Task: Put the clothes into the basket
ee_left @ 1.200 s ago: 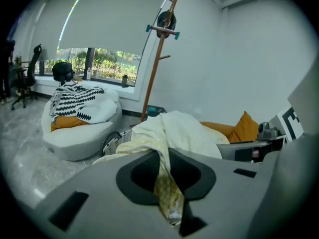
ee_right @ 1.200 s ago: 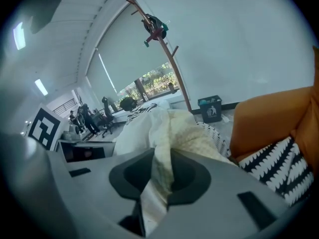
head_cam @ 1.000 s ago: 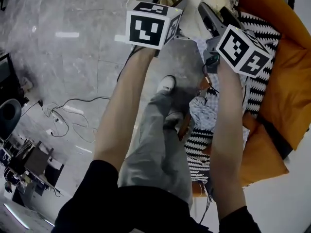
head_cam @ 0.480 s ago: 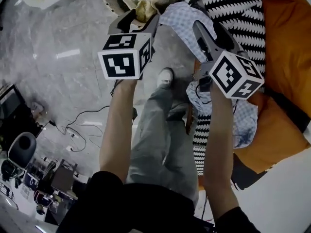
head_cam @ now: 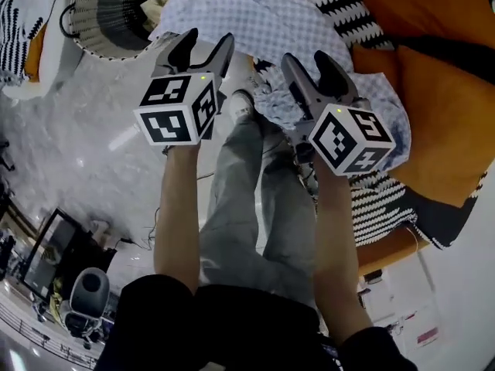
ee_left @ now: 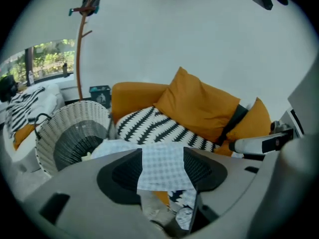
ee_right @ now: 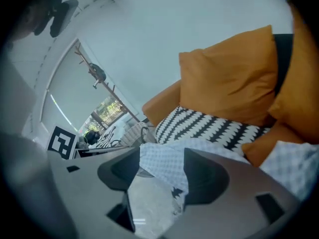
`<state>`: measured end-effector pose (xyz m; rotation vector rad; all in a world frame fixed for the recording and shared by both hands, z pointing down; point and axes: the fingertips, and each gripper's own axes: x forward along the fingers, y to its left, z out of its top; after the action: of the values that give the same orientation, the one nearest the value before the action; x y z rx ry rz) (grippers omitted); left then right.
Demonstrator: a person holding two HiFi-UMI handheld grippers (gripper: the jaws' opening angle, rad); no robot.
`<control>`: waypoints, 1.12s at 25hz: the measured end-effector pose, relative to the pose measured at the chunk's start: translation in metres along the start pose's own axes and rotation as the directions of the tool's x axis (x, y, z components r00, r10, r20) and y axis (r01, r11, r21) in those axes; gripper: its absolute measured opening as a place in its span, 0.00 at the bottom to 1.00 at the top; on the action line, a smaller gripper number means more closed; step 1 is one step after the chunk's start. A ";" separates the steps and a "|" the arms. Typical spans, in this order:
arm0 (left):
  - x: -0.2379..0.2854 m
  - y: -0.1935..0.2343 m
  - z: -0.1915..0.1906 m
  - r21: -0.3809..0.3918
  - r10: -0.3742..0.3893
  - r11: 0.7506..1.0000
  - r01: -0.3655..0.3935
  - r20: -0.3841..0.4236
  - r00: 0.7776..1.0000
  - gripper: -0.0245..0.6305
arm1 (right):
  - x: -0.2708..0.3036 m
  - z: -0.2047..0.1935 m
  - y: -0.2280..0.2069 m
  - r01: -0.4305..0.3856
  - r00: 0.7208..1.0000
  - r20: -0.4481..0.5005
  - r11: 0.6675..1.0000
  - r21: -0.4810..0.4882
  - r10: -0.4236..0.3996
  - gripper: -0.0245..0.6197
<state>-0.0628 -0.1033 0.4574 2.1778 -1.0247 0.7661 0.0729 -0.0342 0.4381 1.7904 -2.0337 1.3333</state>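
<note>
Both sets of jaws gape empty: left gripper (head_cam: 207, 41) and right gripper (head_cam: 305, 59) have swung from the basket (head_cam: 108, 18), now up-left, over to the blue checked shirt (head_cam: 271, 22) draped on the orange sofa (head_cam: 433, 14).

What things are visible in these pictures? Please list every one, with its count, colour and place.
basket: one, white woven, dark inside; on floor, top left
cream cloth: one, cream; in basket, by its rim
shirt: one, blue-white checked; spread on sofa's edge, beside basket
throw: one, black-white zigzag; on sofa, under shirt
cushions: two seen, orange; on sofa
sofa: one, orange; right of basket
floor: grey marble; left and centre
legs: two, grey trousers; centre
left gripper: one, grey, open; above shirt's left part
right gripper: one, grey, open; above shirt's right part
</note>
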 end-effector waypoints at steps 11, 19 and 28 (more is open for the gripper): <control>0.064 -0.111 -0.056 0.235 -0.157 0.945 0.226 -0.279 0.947 0.44 | -0.103 -0.043 -0.119 0.294 0.951 0.028 0.929 0.227 -0.308 0.44; 0.096 -0.132 -0.145 0.384 -0.134 0.818 0.429 -0.598 0.790 0.48 | -0.135 -0.082 -0.189 0.565 0.825 -0.064 0.819 0.102 -0.562 0.44; 0.136 -0.131 -0.206 0.523 -0.037 0.723 0.452 -0.623 0.781 0.49 | -0.124 -0.094 -0.218 0.682 0.721 -0.071 0.724 -0.099 -0.689 0.44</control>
<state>0.0667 0.0505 0.6519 2.2933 -0.0998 1.7113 0.2523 0.1399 0.5336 2.0789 -1.1186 1.0610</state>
